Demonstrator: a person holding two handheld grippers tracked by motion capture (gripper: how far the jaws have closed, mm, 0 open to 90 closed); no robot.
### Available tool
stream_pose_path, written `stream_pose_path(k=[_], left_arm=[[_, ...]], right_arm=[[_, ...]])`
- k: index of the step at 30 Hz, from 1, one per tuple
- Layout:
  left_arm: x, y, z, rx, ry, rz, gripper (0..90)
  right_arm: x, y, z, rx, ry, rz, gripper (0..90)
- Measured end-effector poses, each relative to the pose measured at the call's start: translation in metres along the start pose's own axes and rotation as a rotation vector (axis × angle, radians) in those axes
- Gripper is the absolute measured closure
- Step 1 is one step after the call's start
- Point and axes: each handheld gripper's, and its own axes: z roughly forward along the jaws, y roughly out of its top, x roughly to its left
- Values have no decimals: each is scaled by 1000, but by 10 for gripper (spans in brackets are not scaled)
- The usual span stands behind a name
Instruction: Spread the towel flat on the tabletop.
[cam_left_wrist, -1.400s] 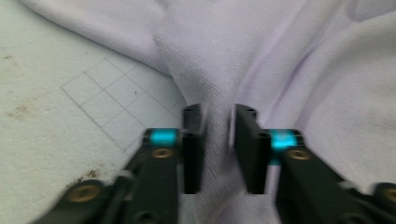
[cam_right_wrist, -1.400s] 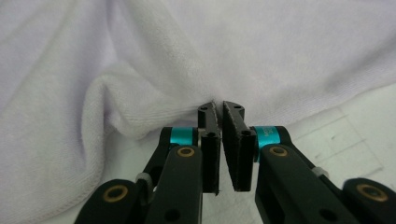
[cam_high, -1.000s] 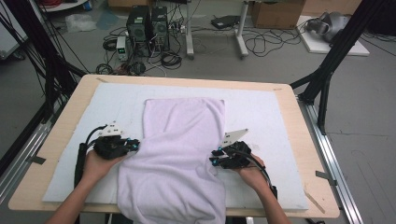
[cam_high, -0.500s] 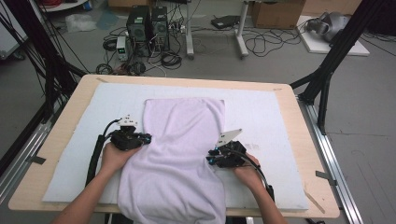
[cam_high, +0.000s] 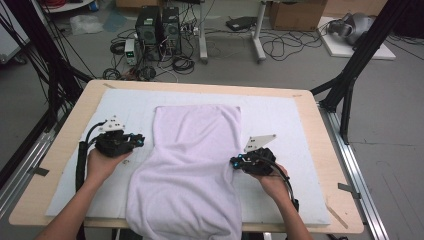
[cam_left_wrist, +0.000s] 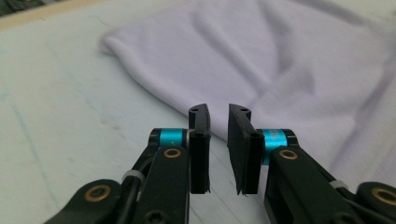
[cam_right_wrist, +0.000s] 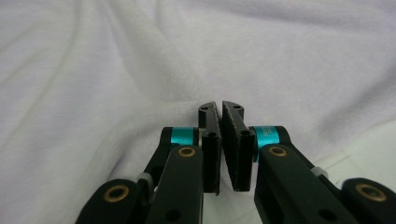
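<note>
Cluttered lab floor behind; white mat (cam_high: 280, 120) on table. Lavender cloth (cam_high: 192, 165) lies mid-mat, long axis away from person, near end overhanging. Left gripper (cam_high: 131, 142) beside its left edge, jaws slightly apart, empty. Right gripper (cam_high: 235, 162) at right edge, jaws nearly shut, empty.

A wooden table (cam_high: 320, 165) with a light top stands on a grey floor (cam_high: 390, 135). Almost all of its top is covered by a white mat (cam_high: 280, 115), and only a narrow wooden border stays bare around it. On the mat lies a pale lilac cloth (cam_high: 192, 160), spread flat in the middle. Its far edge is straight and lies well before the far edge of the mat. Its near part is wider, has soft folds, and hangs over the near edge of the table.
</note>
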Motion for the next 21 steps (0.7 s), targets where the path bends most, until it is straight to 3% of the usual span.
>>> stream_pose_path(k=[5, 8, 10, 13, 17, 19, 21], left_arm=[[-18, -19, -1, 29, -57, 31, 737], [-25, -24, -3, 33, -61, 42, 712], [-27, -24, -3, 33, -67, 46, 706], [-30, -24, -3, 31, -76, 49, 702], [-33, -25, 0, 41, -91, 50, 692], [-35, -27, 2, 56, -102, 57, 668], [-38, -30, 4, 70, -105, 68, 660]], right_arm=[[21, -9, -8, 48, -17, -51, 791], [29, -22, -17, 27, -32, -25, 771], [33, -26, -19, 9, -3, -30, 770], [43, -23, -11, -1, 51, -76, 752], [52, -16, 15, 74, 84, -140, 684], [51, -15, 19, 67, 95, -133, 704], [49, -17, 19, 76, 137, -103, 854]])
